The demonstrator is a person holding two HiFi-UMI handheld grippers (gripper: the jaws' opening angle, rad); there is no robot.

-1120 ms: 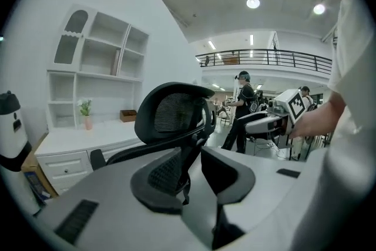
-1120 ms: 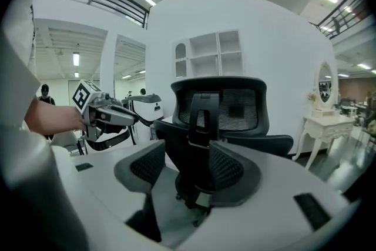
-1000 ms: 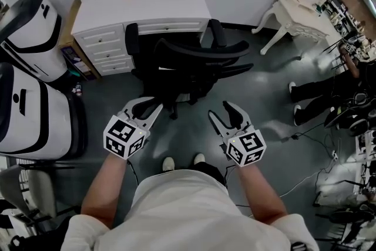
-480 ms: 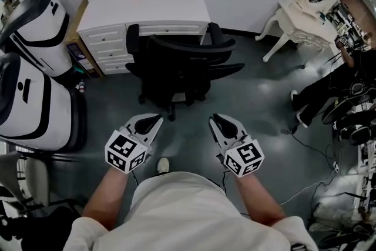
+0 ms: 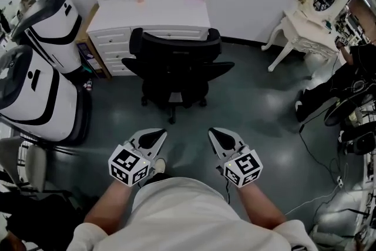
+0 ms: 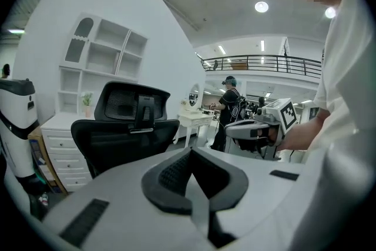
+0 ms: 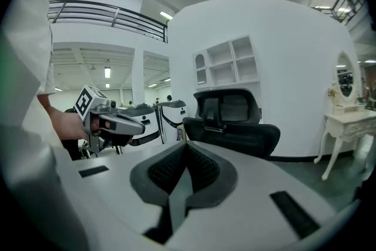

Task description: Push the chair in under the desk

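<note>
Both tools have drawn back toward the lower frame, away from the chair (image 5: 174,70). It now stands squarer to the table (image 5: 154,12) at upper centre, its back toward the camera. The left tool (image 5: 154,137) is closed and empty; the right tool (image 5: 222,137) has just closed, with nothing between its jaws. The push looks finished or nearly so. If the seat must go deeper, the next move calls for pressing level against the backrest. No writing is readable, only square markers on the cubes.
</note>
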